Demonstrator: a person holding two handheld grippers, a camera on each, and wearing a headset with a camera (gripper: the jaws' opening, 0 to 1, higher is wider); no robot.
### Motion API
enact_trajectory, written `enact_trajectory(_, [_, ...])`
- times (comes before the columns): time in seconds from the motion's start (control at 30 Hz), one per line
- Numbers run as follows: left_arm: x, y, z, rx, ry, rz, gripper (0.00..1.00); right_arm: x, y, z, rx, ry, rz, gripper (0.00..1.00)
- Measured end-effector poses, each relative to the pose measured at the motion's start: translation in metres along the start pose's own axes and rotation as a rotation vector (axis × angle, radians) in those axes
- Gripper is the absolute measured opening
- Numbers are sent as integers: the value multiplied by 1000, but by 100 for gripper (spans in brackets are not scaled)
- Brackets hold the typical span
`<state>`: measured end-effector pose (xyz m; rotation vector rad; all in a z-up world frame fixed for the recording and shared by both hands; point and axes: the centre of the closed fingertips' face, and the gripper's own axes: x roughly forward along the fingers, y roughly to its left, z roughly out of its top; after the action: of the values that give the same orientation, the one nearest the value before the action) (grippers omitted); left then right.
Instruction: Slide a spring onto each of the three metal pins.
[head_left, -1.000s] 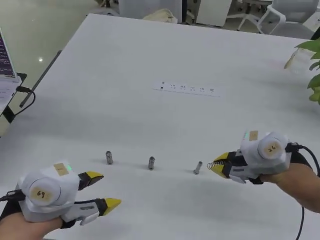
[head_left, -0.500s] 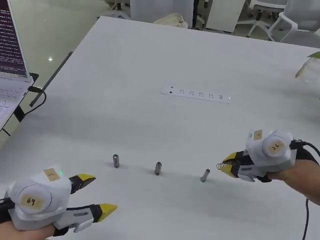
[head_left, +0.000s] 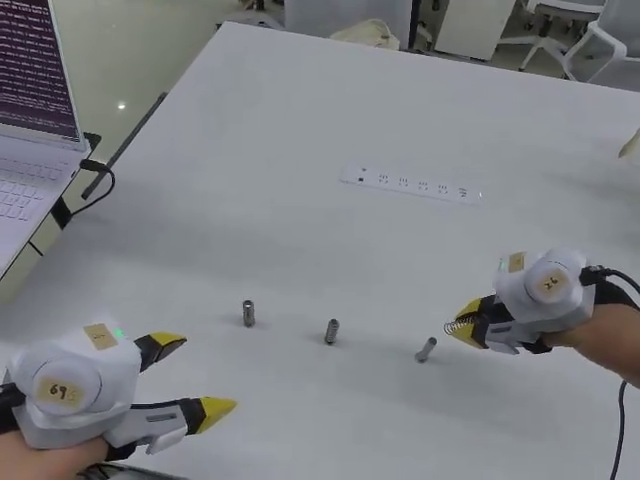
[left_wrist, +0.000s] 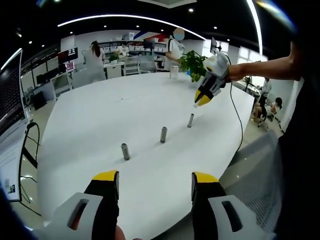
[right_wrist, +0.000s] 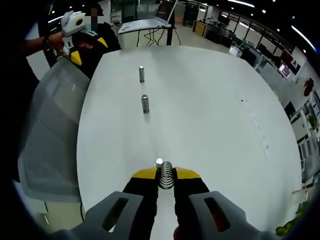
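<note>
A white tabletop (head_left: 300, 120) carries the work in the head view, with an open laptop (head_left: 30, 90) off its edge at 10 o'clock and a white power strip (head_left: 420, 186) lying at 1 o'clock from the middle.

The left gripper (head_left: 195, 375) hovers low at 7 o'clock, its yellow-tipped fingers (left_wrist: 105, 180) spread apart and holding nothing. The right gripper (head_left: 468, 334) comes in from 4 o'clock with its fingers (right_wrist: 145, 175) clamped on a spring (head_left: 457, 324), whose free end juts out past the tips.

Three metal pins stand in a row across the near tabletop. The left pin (head_left: 248, 313) and the middle pin (head_left: 332, 331) look ribbed with coils, so both appear to wear their springs already. The right pin (head_left: 425, 349) looks smooth and bare.

The held spring sits at 2 o'clock from that bare pin, near it but not touching. In the right gripper view the pin's top shows just beyond the coil's open end.

By this showing, the job is on its third and last pin. The next move calls for lining the open end of the coil up over the pin's top, lowering it along the shaft, and only then parting the fingers. A slight misalignment would probably catch the coil on the pin's rim.
</note>
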<state>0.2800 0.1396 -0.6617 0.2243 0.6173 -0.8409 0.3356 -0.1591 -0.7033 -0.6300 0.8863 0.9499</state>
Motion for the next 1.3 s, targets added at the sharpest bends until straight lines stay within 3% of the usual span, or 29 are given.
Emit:
enact_trajectory(0.57, [-9,9,-5,-12,5,30,53,13,7,-5,-51,54,56,9])
enact_trajectory(1.3, [-13,8,-5,-19,13,39,53,27,13,-4,-89,100,101,9])
